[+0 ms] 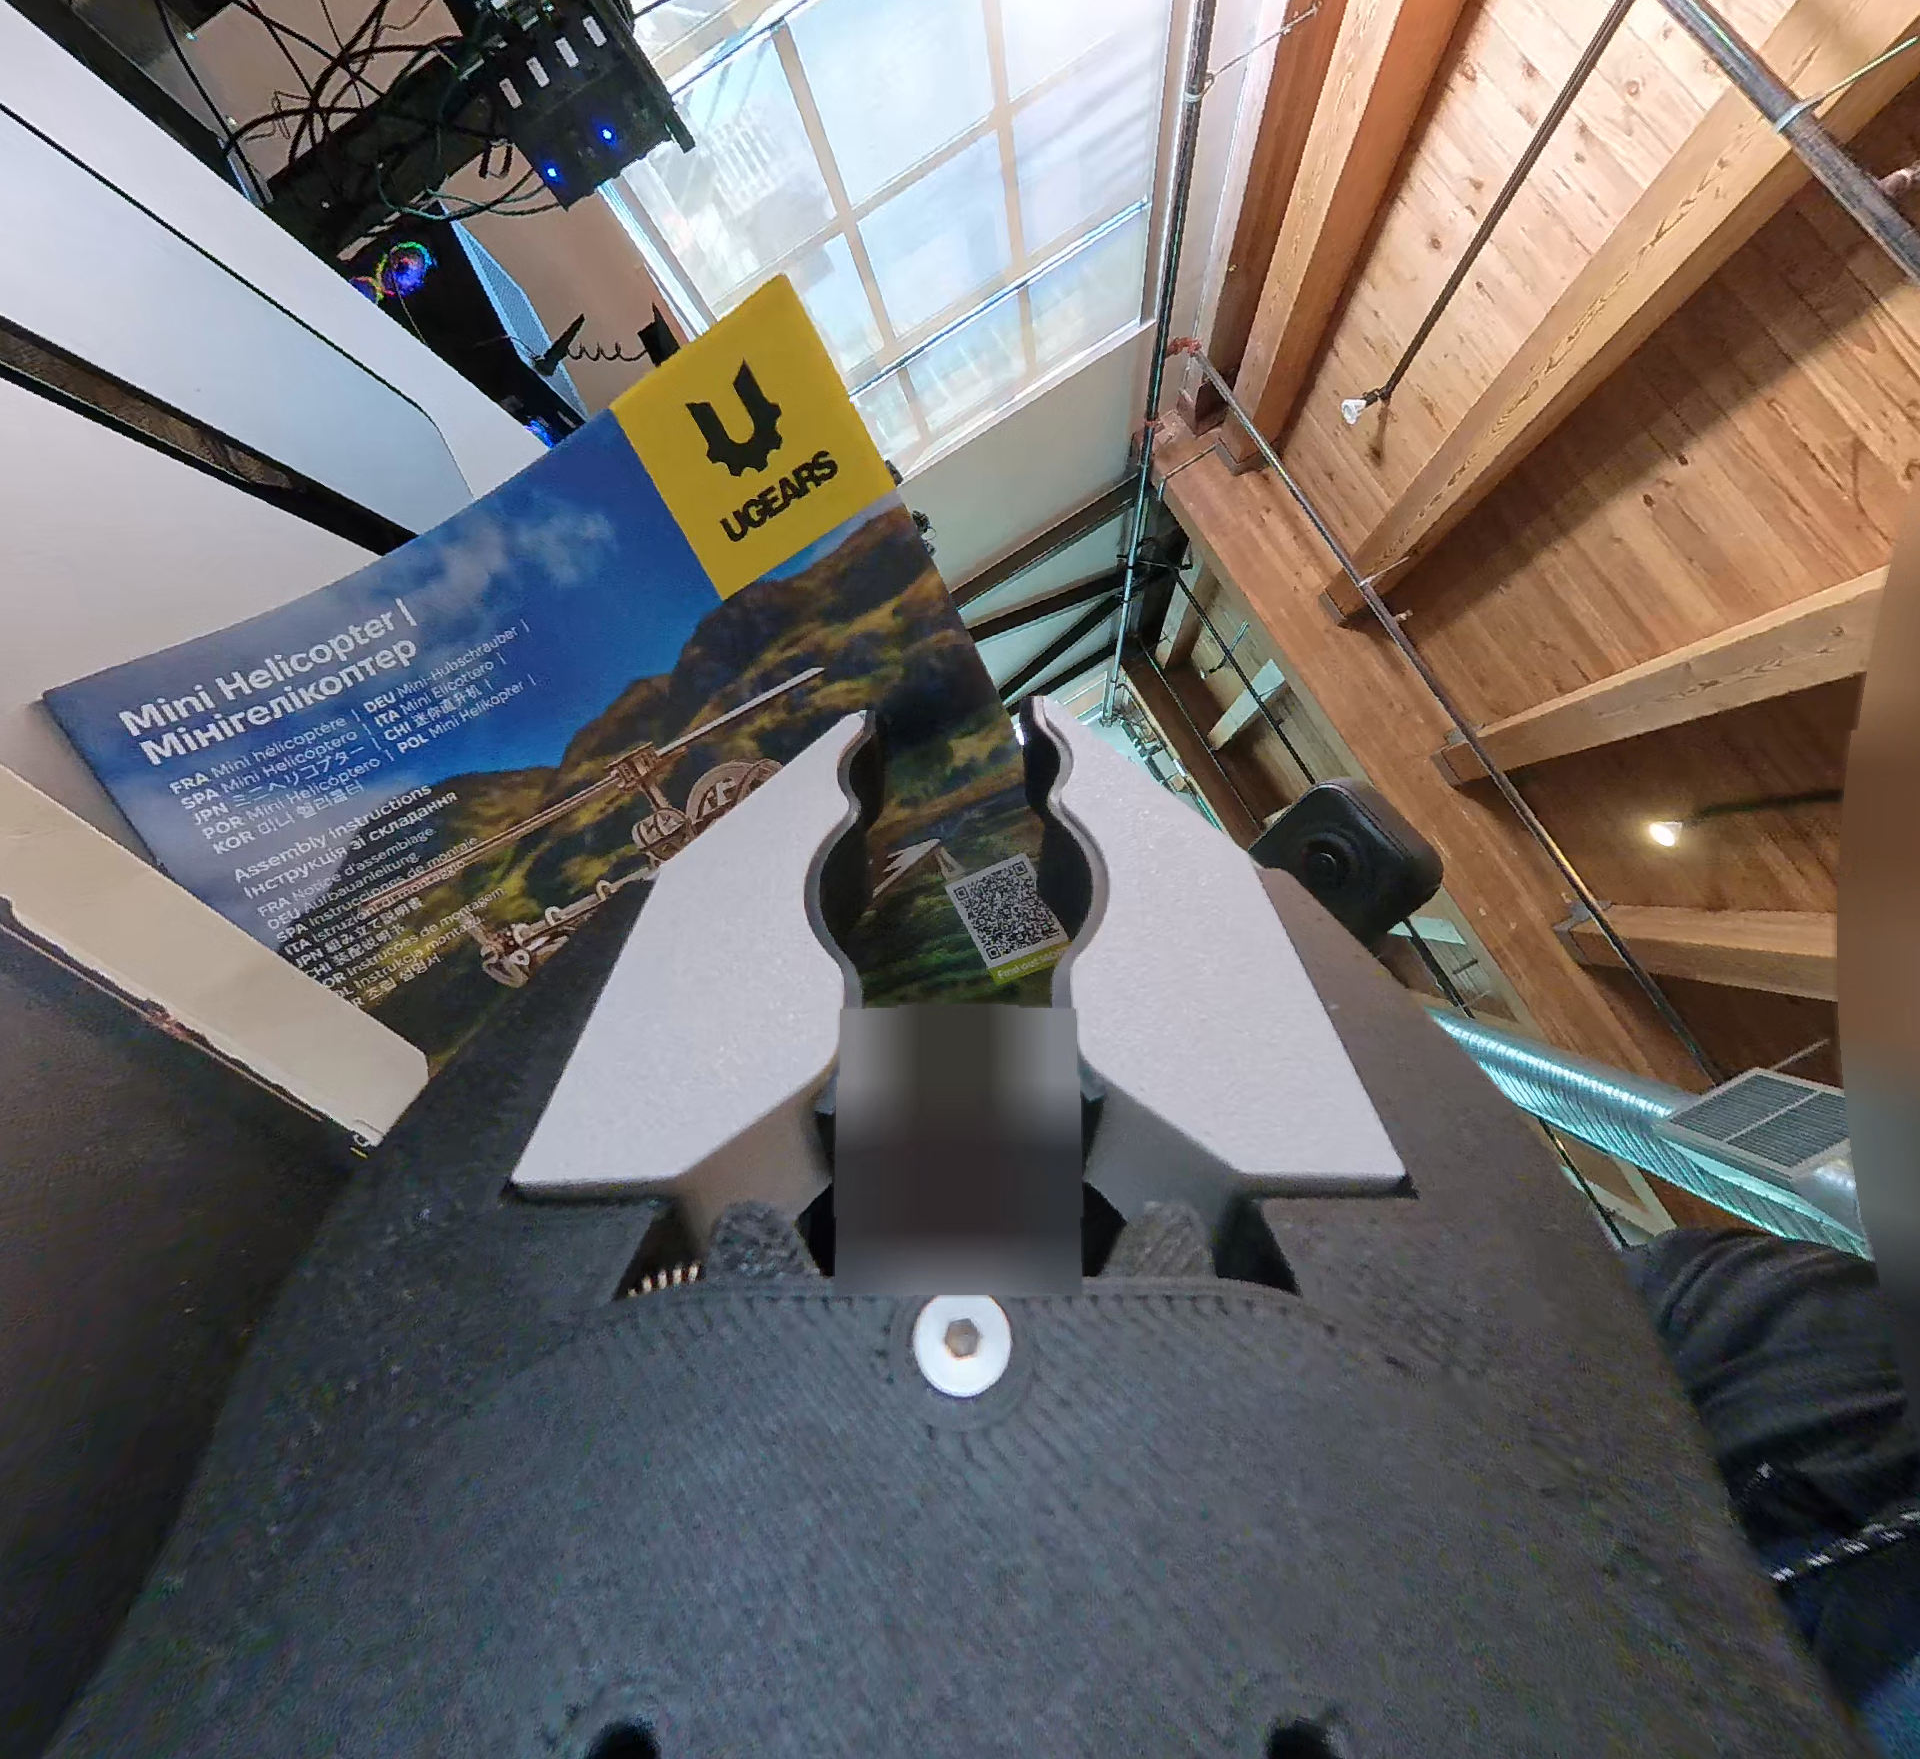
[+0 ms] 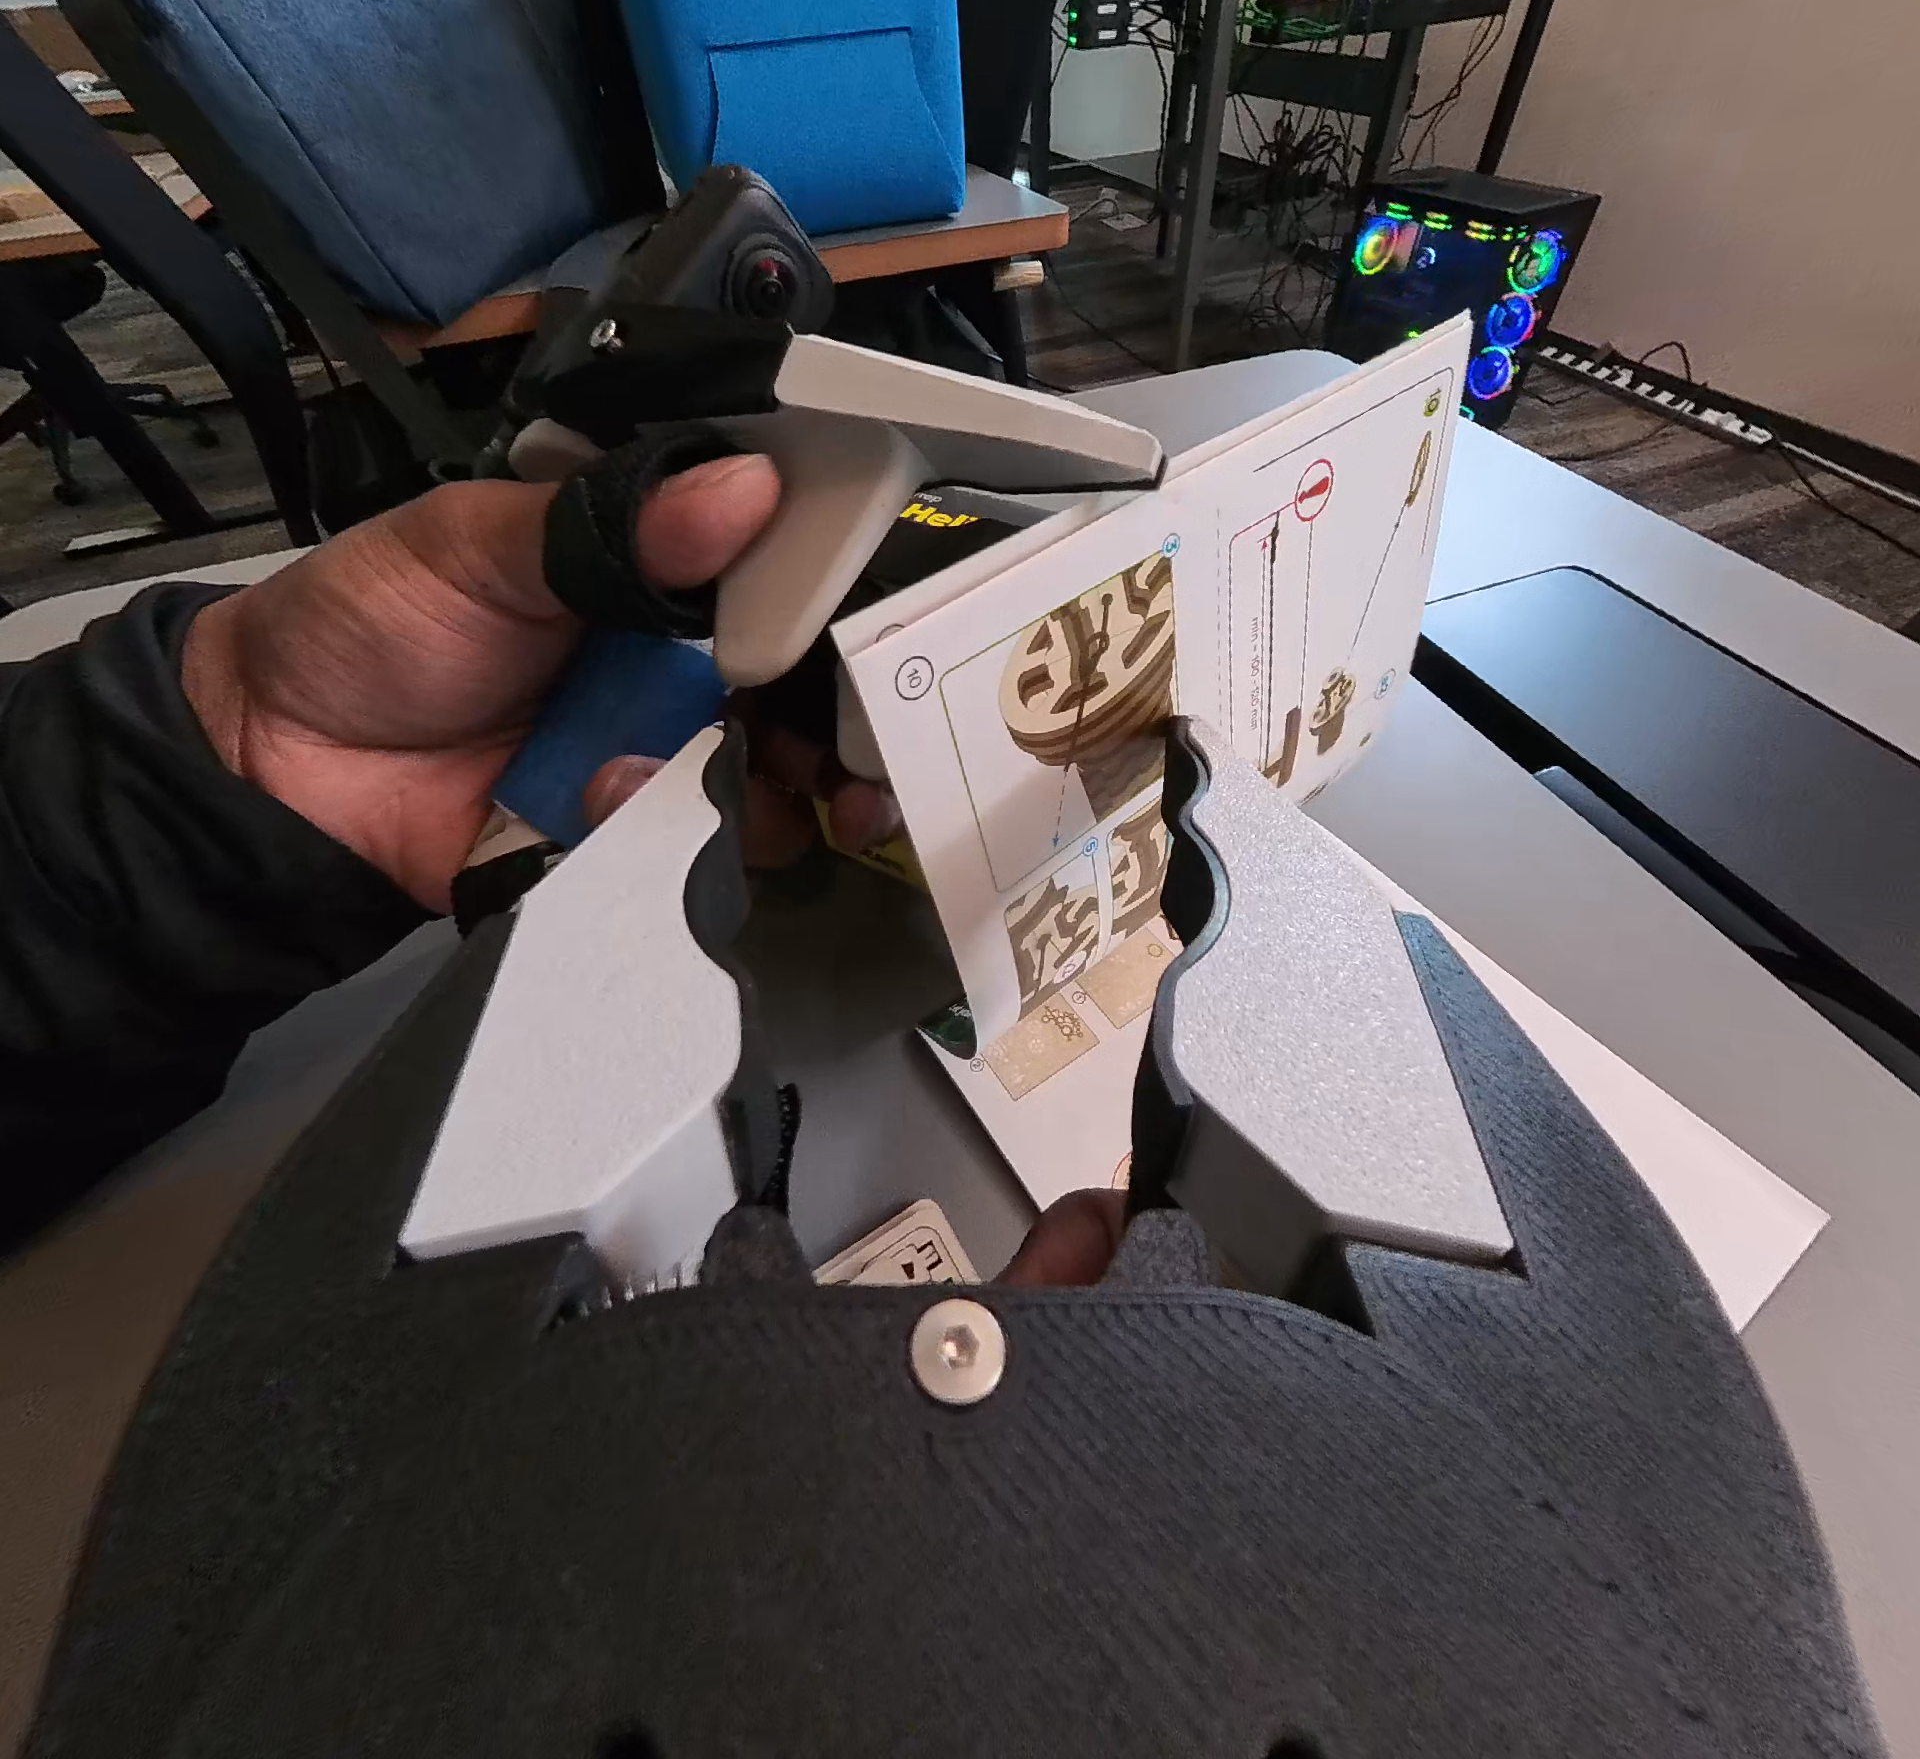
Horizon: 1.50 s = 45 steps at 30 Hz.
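Fingers of the left gripper (image 1: pixel 951 753) stood nearly together in the left wrist view, pinching the booklet (image 1: pixel 582 670) by its cover edge, so it was held upright off the bench (image 1: pixel 156 1242). In the right wrist view the right gripper (image 2: pixel 951 774) gaped wide and held nothing, its fingers astride the open inner page (image 2: pixel 1226 629), one tip just beside it, seemingly to catch a leaf while the left gripper (image 2: pixel 1132 473) steadied the booklet above the bench (image 2: pixel 1610 930).

Glossy instruction booklet (image 1: pixel 540 670), held upright, open, diagram pages (image 2: pixel 1195 670) facing right tongs
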Each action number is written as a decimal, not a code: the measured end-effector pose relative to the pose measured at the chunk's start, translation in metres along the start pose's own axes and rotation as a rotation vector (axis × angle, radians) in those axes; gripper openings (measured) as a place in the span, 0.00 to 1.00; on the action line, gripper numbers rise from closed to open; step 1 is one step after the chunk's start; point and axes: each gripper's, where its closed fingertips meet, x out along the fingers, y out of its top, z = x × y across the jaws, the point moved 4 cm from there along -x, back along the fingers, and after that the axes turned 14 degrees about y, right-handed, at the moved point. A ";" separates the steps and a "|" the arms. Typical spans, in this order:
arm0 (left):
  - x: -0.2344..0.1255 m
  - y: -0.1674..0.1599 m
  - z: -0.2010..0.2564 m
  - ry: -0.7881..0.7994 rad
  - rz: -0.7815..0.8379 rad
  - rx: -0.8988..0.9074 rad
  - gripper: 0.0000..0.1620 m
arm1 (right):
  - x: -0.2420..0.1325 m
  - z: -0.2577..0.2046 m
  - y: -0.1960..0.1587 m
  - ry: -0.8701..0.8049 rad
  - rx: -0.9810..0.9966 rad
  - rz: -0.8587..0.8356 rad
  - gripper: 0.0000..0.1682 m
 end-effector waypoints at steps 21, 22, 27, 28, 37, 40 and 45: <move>0.000 0.000 0.000 -0.029 0.009 -0.019 0.13 | -0.002 0.002 0.000 0.005 0.022 0.017 0.48; 0.000 0.000 0.000 -0.030 0.009 -0.019 0.13 | -0.002 0.002 0.000 0.005 0.022 0.017 0.48; 0.000 0.000 0.000 -0.032 0.010 -0.020 0.13 | -0.002 0.002 0.000 0.006 0.023 0.017 0.48; 0.000 0.000 0.000 -0.032 0.010 -0.020 0.12 | -0.002 0.002 0.000 0.006 0.023 0.017 0.48; 0.000 0.000 0.000 -0.043 0.017 -0.025 0.10 | -0.002 0.002 0.000 0.007 0.026 0.019 0.48; 0.000 0.000 0.000 -0.044 0.017 -0.023 0.10 | -0.002 0.002 0.000 0.007 0.027 0.019 0.48; 0.000 0.000 0.000 -0.045 0.017 -0.023 0.09 | -0.002 0.003 0.000 0.007 0.028 0.019 0.48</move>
